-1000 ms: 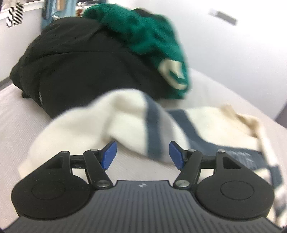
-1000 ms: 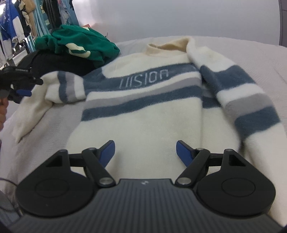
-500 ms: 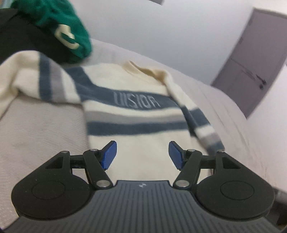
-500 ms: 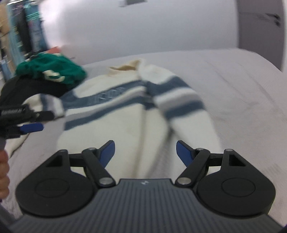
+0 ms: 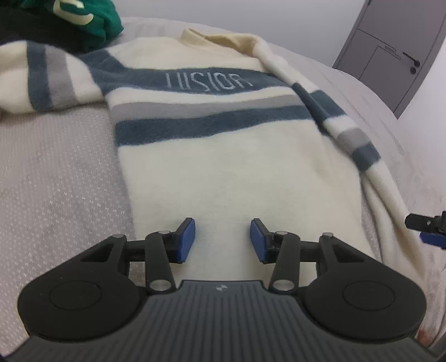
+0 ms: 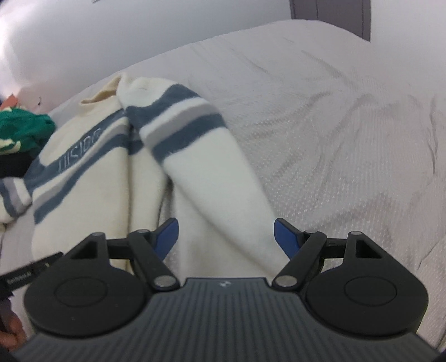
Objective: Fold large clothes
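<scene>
A cream sweater (image 5: 223, 172) with blue and grey stripes and lettering lies face up on a grey bed (image 5: 55, 181). Its one sleeve stretches out to the left, the other (image 6: 211, 172) lies down along its right side. My left gripper (image 5: 222, 241) is open over the sweater's lower hem, nothing between its pads. My right gripper (image 6: 225, 236) is open with the lower end of the right sleeve lying between its blue pads. The sweater body also shows in the right wrist view (image 6: 92, 178). The right gripper's tip shows at the right edge of the left wrist view (image 5: 426, 228).
A green garment (image 5: 83, 14) lies on a black garment (image 5: 16, 27) at the bed's far left. A grey door (image 5: 390, 55) stands at the back right. The bed cover (image 6: 348, 125) stretches bare to the right of the sweater.
My left gripper swung from the left sleeve to the sweater's hem. My right gripper moved right from the sweater body to the right sleeve. Both stayed open.
</scene>
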### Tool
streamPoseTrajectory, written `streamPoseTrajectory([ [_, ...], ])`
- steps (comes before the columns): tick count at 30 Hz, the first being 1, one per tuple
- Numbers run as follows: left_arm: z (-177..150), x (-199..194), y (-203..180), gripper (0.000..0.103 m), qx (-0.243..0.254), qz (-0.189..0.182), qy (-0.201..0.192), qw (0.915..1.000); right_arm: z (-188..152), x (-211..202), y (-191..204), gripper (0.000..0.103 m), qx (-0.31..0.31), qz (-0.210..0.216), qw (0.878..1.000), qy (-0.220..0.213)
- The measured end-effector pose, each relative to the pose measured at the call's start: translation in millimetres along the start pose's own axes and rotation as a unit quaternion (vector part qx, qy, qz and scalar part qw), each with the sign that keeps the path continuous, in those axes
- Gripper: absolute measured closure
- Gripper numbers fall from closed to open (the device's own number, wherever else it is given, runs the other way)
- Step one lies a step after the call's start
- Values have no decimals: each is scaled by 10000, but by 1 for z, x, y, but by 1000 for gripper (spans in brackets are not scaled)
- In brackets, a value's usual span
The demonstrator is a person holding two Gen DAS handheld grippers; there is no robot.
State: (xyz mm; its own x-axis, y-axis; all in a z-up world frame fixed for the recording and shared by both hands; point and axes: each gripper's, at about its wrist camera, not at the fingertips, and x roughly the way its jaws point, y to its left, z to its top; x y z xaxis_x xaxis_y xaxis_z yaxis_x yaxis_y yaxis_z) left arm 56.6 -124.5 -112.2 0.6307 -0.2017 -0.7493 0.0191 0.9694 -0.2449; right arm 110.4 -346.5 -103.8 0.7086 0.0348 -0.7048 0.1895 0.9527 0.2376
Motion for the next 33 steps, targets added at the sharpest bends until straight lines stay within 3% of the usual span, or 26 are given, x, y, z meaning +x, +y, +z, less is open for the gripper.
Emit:
streamPoseTrajectory([
  [6,1,-4,6,52,-177,-74,-27,9998,-4,2,-10,19,246,-169,9996,24],
  [13,4,-9,9,52,-487,-135,-129,9986,-9,13,-11,19,248,-394,9988,133],
  [16,5,-14,13,52,-616,-130,-204,9978,-15,30,-7,19,52,-561,9975,436],
  [20,5,-22,22,52,-836,-79,-339,9959,-13,43,-25,20,584,-565,9952,553],
  [23,6,-26,27,52,-975,-75,-398,9944,-10,43,-23,22,486,-635,9955,500],
  [24,6,-26,27,52,-1003,-71,-403,9941,-11,45,-22,37,461,-544,9959,555],
  [26,6,-27,28,52,-1033,-49,-416,9938,-8,44,-17,50,342,-468,9965,611],
  [28,6,-28,29,52,-1019,-32,-432,9939,-1,40,-15,83,263,-356,9969,656],
  [30,5,-31,31,52,-1018,-5,-480,9936,10,30,-16,92,316,-263,9974,595],
  [33,6,-33,34,52,-1104,21,-546,9924,40,10,-24,93,158,-152,9995,249],
])
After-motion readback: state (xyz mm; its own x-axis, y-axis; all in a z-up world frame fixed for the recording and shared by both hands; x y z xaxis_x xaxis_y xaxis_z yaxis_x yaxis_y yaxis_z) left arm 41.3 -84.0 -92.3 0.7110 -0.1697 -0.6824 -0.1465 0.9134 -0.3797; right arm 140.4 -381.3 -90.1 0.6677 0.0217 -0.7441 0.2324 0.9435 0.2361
